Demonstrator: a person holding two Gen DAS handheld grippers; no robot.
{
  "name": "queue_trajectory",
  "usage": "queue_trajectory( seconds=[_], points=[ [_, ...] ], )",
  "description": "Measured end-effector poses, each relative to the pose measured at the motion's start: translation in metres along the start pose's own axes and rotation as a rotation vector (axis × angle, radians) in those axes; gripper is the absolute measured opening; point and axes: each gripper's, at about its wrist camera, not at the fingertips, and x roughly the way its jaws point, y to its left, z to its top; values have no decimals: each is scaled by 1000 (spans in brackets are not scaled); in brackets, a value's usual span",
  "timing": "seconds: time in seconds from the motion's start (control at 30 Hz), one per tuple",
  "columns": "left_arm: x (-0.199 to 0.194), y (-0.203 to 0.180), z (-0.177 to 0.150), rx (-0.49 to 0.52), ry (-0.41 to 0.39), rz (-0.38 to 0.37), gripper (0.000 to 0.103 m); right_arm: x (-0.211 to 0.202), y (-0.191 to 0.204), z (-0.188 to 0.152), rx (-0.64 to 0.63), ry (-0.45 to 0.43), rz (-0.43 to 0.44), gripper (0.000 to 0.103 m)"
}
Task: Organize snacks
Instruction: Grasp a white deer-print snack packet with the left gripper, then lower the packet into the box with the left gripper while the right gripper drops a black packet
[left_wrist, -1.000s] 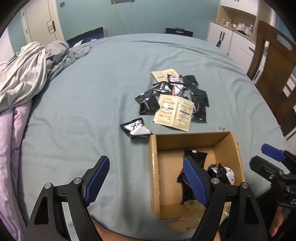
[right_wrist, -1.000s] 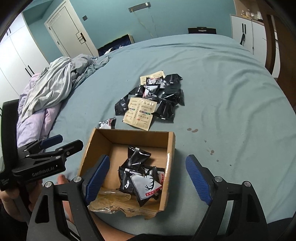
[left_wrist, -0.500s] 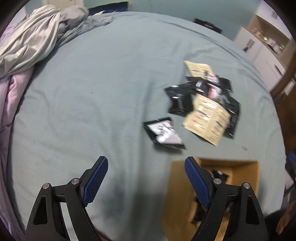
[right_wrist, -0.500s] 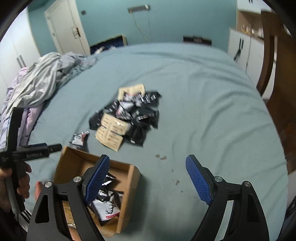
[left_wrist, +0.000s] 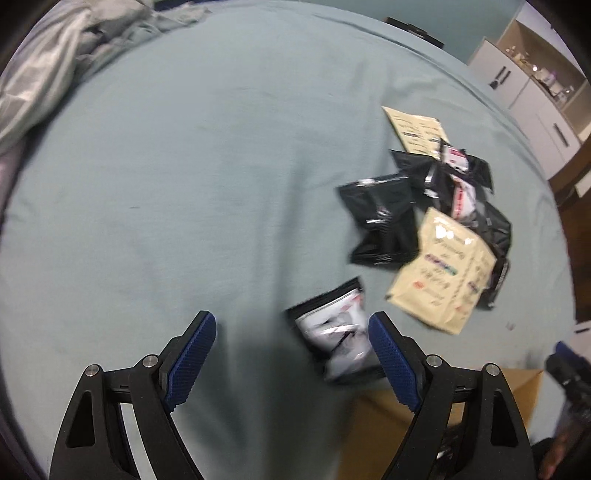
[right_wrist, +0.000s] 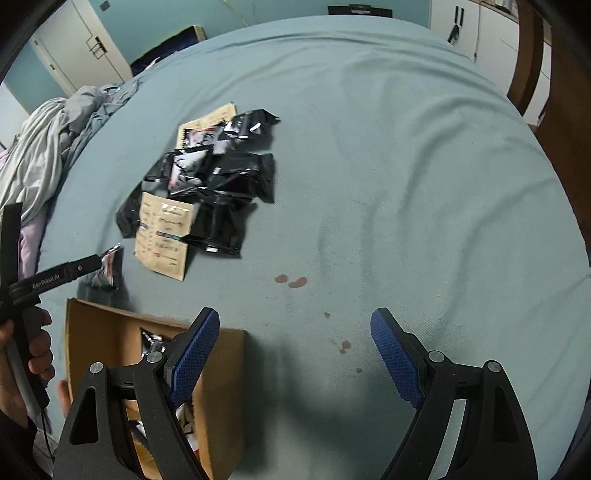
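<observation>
- A bedroom with teal walls and white cupboards; a bed (right_wrist: 406, 166) under a blue-grey sheet serves as the work surface, with rumpled bedding (left_wrist: 48, 62) heaped at its far left edge.
- A pile of snack packets (right_wrist: 218, 184), black foil pouches mixed with cream-coloured sachets, lies in the middle of the bed, just beyond a cardboard box (right_wrist: 107, 328) that already holds several black packets.
- One lone packet (left_wrist: 338, 332), black-edged with a white printed face, lies apart from the pile, just beside the box's far wall.
- The left claw (left_wrist: 291, 354) hangs over the sheet with its blue pads spread wide and nothing between them; the lone packet sits close against the inner side of its right-hand pad, not yet bracketed.
- The right claw (right_wrist: 293, 354) is likewise spread wide and empty, poised over bare sheet and a few small brown stains (right_wrist: 291, 280), with the box's near corner beneath its left-hand finger.
- A hand (right_wrist: 33, 354) grips the left tool's handle at the edge of the right wrist view.
- The step in hand appears to be the reach for the next packet, most likely the lone one by the left claw.
- The next move calls for centring that claw over the packet, lowering until the pads straddle it, then closing; the slick, thin pouch on soft bedding may slide or buckle.
</observation>
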Motion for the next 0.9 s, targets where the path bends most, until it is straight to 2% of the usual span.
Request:
queue_trajectory(
  seconds=[0.07, 0.17, 0.23, 0.3, 0.33, 0.4, 0.47, 0.53, 0.67, 0.83, 0.9],
  points=[
    [9, -11, 3, 28, 19, 2, 86, 0, -1, 1, 9, -9, -2, 84],
    [27, -27, 3, 93, 68, 79, 85, 0, -2, 0, 17, -29, -7, 84],
    [32, -33, 1, 130, 65, 123, 81, -1, -2, -1, 15, -39, -10, 84],
    [27, -35, -1, 144, 42, 133, 62, -1, -1, -2, 10, -48, -18, 84],
    [23, -36, -2, 143, 36, 141, 47, -2, -1, -2, 5, -50, -21, 84],
    [14, -31, 0, 111, 35, 128, 39, -2, 1, -2, -3, -59, -31, 84],
    [0, -24, -1, 67, 15, 86, 37, -3, 2, -1, -8, -68, -43, 84],
    [-17, -23, -3, 67, -26, 100, 37, -4, 4, -1, -14, -73, -47, 84],
    [-69, -32, -16, 116, -140, 111, 36, -6, 7, -1, -31, -83, -33, 84],
    [-121, -53, -42, 196, -208, 22, 37, -6, 11, 2, -43, -83, -14, 84],
    [-129, -62, -54, 228, -215, -2, 37, -6, 13, 4, -49, -90, -6, 84]
  ],
)
